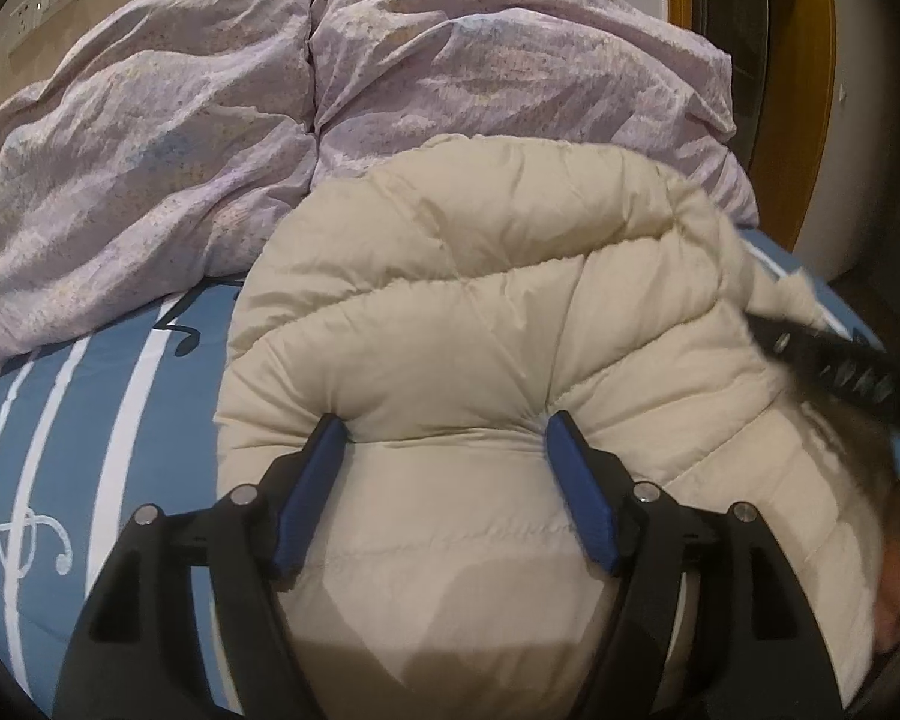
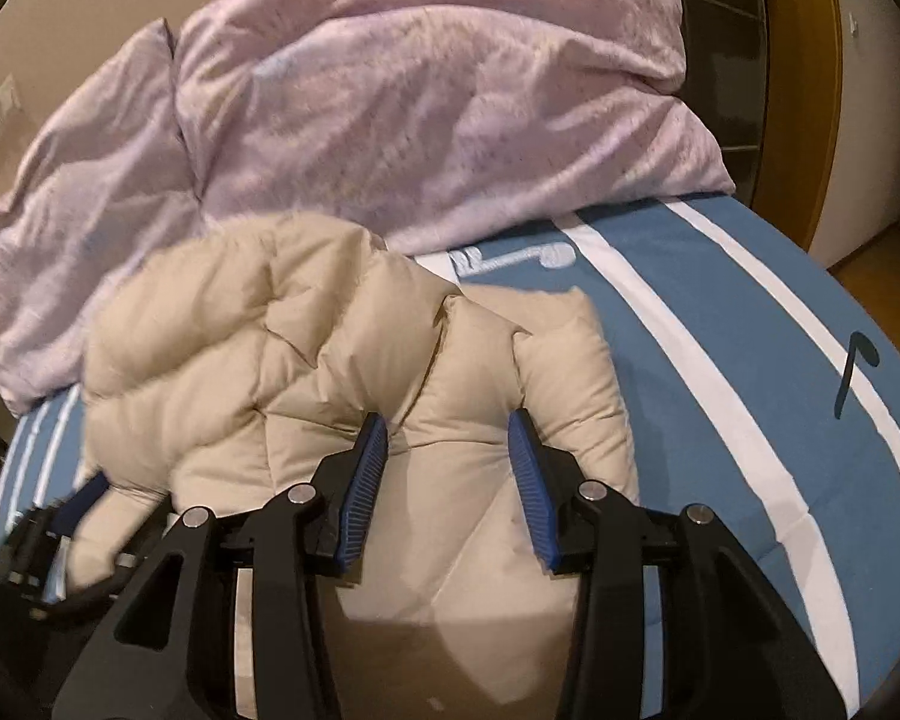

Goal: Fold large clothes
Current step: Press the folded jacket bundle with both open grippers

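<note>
A cream puffy down jacket [image 1: 480, 312] lies bunched on the blue bed sheet [image 1: 60, 432]. My left gripper [image 1: 447, 426] has its blue pads wide apart, pressed into a thick roll of the jacket that fills the gap between them. My right gripper [image 2: 447, 426] likewise has its pads pressed into a padded fold of the jacket [image 2: 342, 348] near its right end. The right gripper shows blurred at the right edge of the left wrist view [image 1: 834, 360]; the left one shows at the lower left of the right wrist view [image 2: 42, 534].
A crumpled lilac duvet [image 1: 240, 120] is piled at the back of the bed, touching the jacket's far side [image 2: 420, 96]. The sheet has white stripes and music notes [image 2: 750, 396]. A wooden door frame [image 1: 822, 90] and white wall stand at right.
</note>
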The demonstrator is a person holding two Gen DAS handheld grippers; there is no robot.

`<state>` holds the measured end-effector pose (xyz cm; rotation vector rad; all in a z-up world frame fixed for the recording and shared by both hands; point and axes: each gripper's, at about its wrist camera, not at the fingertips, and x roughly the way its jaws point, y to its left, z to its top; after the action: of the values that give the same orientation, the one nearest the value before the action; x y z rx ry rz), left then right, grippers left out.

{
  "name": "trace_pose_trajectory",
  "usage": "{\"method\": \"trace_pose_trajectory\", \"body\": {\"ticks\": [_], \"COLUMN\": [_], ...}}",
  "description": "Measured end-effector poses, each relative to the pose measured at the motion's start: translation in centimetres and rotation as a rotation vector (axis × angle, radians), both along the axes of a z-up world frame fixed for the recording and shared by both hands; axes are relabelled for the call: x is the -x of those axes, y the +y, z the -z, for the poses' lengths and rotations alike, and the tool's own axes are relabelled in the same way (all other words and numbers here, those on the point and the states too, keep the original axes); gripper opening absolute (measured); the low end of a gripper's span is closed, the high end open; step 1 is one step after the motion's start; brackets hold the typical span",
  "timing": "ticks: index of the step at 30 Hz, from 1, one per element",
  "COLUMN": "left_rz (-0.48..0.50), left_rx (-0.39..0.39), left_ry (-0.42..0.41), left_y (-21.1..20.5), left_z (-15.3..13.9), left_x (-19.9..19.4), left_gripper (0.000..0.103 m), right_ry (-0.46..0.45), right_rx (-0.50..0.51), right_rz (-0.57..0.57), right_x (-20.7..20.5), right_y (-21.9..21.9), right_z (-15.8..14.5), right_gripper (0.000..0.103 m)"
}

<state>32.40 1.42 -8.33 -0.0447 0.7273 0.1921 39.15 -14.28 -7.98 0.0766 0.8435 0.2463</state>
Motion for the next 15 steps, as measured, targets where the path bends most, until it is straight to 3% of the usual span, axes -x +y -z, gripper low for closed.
{"method": "trace_pose_trajectory", "body": {"ticks": [5,15], "left_rz": [0.013,0.035], "left_rx": [0.031,0.014], "left_ry": [-0.025,-0.054], "left_y": [0.1,-0.4], "left_z": [-0.1,0.0], "left_x": [-0.1,-0.1], "left_gripper": [0.074,0.083], "right_ry": [-0.013,-0.005], "right_rx": [0.006,-0.006], "right_rz": [0.003,0.015], "right_x": [-0.1,-0.6], "right_y": [-0.1,0.0], "right_z": [1.5,2.0], "right_gripper": [0.044,0.044]}}
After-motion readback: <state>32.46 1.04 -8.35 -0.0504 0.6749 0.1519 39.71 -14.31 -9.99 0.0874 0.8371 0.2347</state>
